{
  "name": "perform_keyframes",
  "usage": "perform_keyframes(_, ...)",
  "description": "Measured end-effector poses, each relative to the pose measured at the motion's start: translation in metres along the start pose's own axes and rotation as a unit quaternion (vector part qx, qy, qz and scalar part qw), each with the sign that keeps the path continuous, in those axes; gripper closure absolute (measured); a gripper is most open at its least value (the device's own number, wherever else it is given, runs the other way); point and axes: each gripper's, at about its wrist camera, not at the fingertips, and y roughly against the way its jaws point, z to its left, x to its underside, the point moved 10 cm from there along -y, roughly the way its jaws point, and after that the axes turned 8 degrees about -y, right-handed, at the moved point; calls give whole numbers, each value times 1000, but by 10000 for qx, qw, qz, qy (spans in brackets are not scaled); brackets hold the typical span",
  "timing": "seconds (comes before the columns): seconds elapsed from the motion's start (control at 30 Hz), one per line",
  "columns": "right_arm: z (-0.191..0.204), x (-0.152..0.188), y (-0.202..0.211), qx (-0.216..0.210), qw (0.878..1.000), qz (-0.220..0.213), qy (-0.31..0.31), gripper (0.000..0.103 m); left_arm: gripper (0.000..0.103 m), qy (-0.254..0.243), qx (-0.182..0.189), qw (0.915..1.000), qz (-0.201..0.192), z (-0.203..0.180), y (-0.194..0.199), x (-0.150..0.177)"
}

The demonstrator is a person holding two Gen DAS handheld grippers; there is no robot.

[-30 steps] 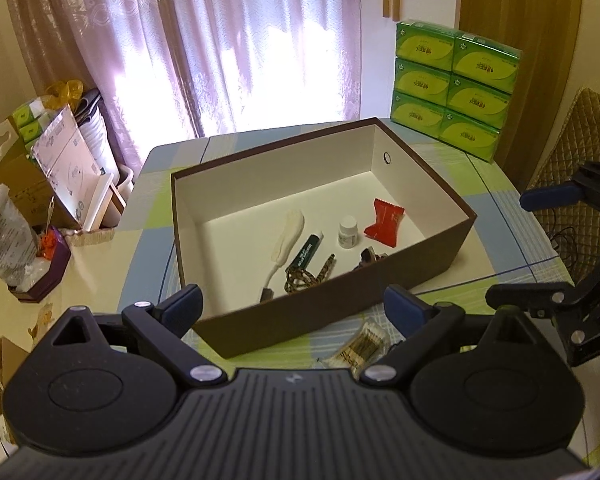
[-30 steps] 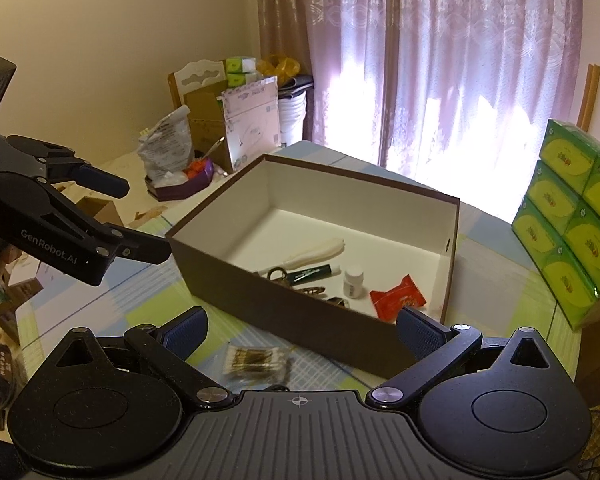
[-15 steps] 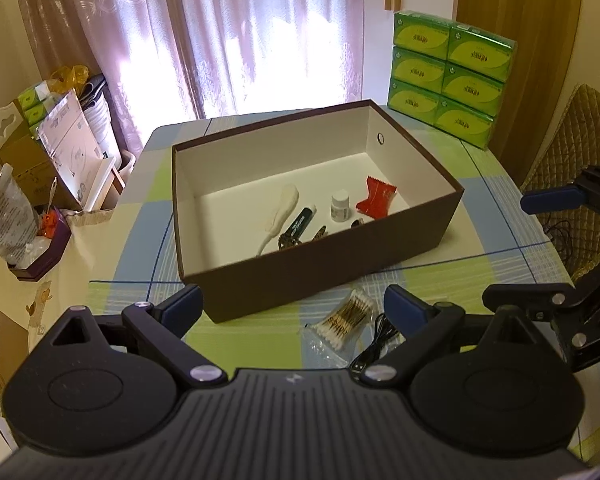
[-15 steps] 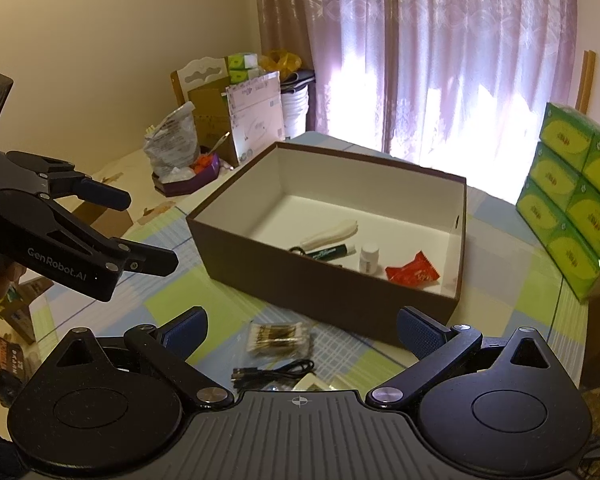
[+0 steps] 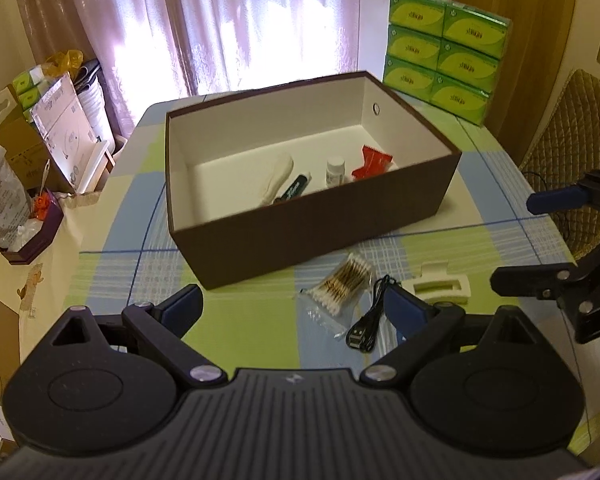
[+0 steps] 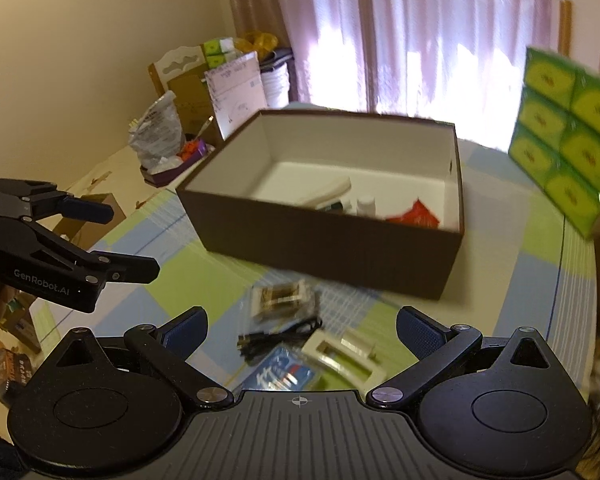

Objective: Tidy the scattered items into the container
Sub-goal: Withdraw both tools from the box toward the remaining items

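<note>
Your left gripper (image 5: pixel 292 304) and right gripper (image 6: pixel 302 322) both hang with jaws spread wide and nothing between them. The brown box (image 5: pixel 324 236) sits mid-frame in both views, already holding a few things. What remains lies on the tablecloth in front of it: the bag of cotton swabs (image 5: pixel 342 284), the black cable (image 5: pixel 370 320) and the cream hair clip (image 5: pixel 440 286). In the left wrist view the swab bag sits just right of centre, its long axis slanting from lower left to upper right, so you'd probably turn the wrist to close across it. In the right wrist view these items lie near centre, between the fingers (image 6: pixel 420 330), with a blue packet (image 6: pixel 284 374) nearest; that hand looks better placed.
</note>
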Motion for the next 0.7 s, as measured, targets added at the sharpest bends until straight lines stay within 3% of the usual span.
perform_keyframes(0.3, -18, 27, -10, 131, 9988, 284, -385, 0, 8, -14, 111, 9996, 276, -7, -16, 29)
perform_keyframes(0.7, -39, 40, -24, 295, 9973, 548, -396, 0, 8, 47, 167, 9990, 408, -6, -34, 32)
